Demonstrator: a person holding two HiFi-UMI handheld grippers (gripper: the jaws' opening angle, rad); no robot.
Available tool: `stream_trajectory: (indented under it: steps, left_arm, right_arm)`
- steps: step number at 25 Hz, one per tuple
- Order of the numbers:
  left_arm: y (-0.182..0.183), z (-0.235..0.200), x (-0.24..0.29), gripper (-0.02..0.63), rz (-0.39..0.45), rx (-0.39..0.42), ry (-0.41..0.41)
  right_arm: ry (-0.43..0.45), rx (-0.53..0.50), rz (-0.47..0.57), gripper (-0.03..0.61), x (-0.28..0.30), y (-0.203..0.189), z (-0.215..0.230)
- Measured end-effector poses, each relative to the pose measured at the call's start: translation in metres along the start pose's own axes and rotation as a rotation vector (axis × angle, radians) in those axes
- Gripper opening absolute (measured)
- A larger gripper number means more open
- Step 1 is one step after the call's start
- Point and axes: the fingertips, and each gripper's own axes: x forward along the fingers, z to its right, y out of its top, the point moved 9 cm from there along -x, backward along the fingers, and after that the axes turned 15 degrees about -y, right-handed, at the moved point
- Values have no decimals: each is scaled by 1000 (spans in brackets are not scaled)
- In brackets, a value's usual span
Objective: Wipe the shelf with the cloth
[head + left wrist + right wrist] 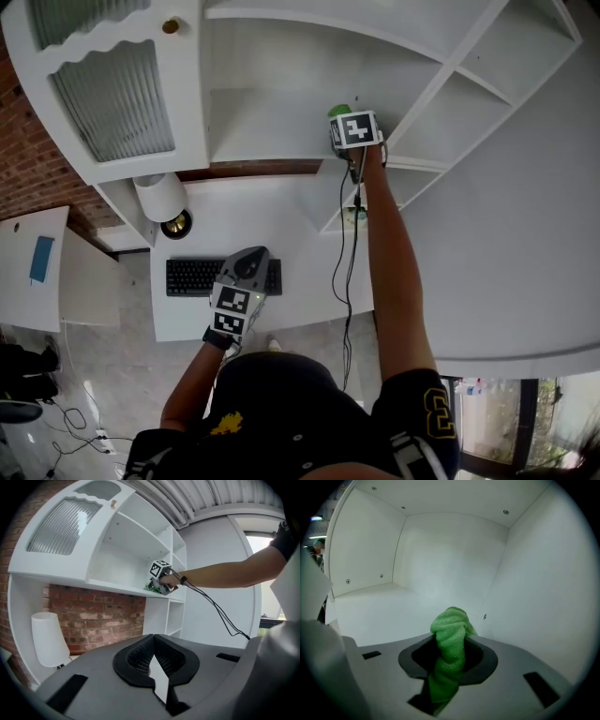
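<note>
The white shelf [253,127] is an open compartment of a wall unit over a desk. My right gripper [337,118] reaches into its right end, shut on a green cloth [338,111]. In the right gripper view the bunched cloth [450,639] sticks up between the jaws, close to the shelf floor [379,611] near the right rear corner. Whether it touches the board, I cannot tell. My left gripper [249,261] hangs low over the desk by the keyboard, shut and empty. The left gripper view shows the right gripper [160,579] and cloth [151,587] at the shelf edge.
A white lamp [161,199] stands on the desk [300,216] under the shelf, left of a black keyboard [192,277]. A cable [342,244] hangs from the right gripper. A ribbed-glass cabinet door [112,98] is at left, and smaller cubbies [469,103] at right.
</note>
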Motion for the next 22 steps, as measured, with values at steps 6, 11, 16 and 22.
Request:
stream_trajectory:
  steps: [6, 11, 16, 22]
  left_arm:
    - [-4, -6, -21, 17, 15, -16, 42]
    - [-11, -5, -32, 17, 11, -44, 57]
    - [-17, -17, -44, 17, -11, -32, 134]
    - [-15, -36, -67, 17, 27, -88, 225]
  right_arm:
    - [-6, 4, 1, 98, 0, -1, 0]
    - [-11, 6, 5, 98, -1, -2, -2]
    - [-9, 14, 22, 98, -5, 1, -2]
    - [10, 15, 42, 98, -3, 3, -2]
